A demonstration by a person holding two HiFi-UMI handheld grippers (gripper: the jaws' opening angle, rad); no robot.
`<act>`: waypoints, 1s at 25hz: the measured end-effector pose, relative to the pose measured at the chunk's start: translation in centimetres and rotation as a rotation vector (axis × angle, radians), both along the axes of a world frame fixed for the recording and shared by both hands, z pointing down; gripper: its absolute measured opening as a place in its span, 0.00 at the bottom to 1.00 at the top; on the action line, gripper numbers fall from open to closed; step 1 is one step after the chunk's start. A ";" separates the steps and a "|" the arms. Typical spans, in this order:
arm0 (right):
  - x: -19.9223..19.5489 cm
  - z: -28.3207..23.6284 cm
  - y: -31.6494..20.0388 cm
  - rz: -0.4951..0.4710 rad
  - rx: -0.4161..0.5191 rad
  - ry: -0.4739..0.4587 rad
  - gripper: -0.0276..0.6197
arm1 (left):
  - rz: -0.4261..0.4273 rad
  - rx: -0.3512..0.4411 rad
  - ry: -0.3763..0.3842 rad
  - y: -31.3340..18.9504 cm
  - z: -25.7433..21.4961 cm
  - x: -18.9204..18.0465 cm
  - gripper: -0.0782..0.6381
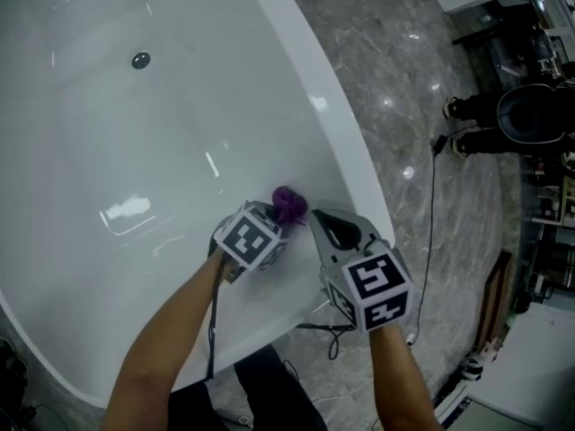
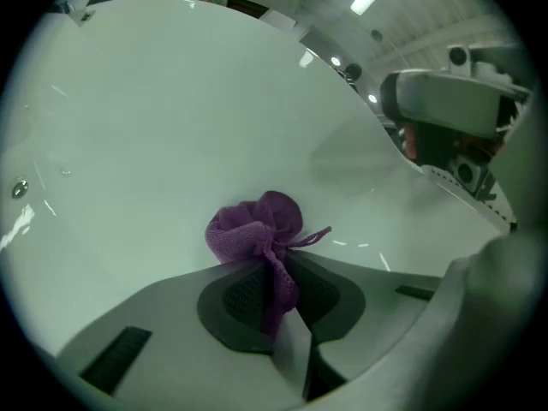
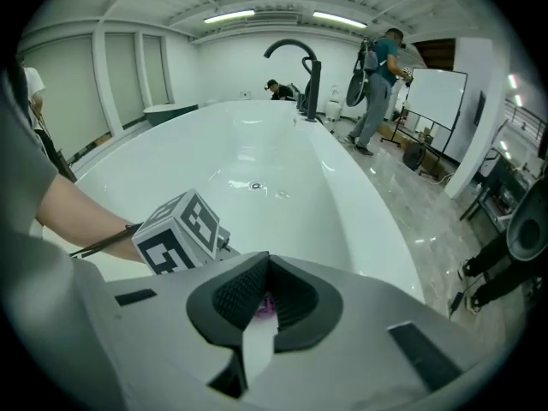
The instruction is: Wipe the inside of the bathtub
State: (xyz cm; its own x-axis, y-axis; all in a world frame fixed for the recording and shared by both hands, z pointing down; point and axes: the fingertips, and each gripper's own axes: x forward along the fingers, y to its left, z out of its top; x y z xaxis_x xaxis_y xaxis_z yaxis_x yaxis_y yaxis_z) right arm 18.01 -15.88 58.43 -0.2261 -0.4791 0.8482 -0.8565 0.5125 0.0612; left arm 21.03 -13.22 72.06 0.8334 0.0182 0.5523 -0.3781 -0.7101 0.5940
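Left hand-held gripper (image 2: 274, 272) is clenched on a bunched purple mesh cloth (image 2: 255, 228), whose tail is hidden between the pads, low on the glossy white bathtub's (image 1: 135, 151) inner wall. Whether they touch is unclear. Right gripper (image 3: 264, 294), jaws together and empty, hovers beside it.

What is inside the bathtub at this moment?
A bunched purple cloth, pinched in the left gripper's jaws close to the side wall of the bathtub, and a drain farther along. The surface beneath the cloth is covered.
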 end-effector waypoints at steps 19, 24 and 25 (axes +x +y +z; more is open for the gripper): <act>-1.7 2.6 0.0 -0.057 -0.091 0.126 0.05 | -0.017 -0.022 -0.120 -2.7 10.9 -2.7 0.18; -1.6 2.6 0.5 -0.048 -0.089 0.130 0.05 | -0.007 -0.055 -0.019 -1.7 7.7 -1.7 0.18; -1.4 2.4 0.5 -0.044 -0.085 0.131 0.05 | 0.003 -0.051 -0.003 -1.4 6.7 -1.3 0.18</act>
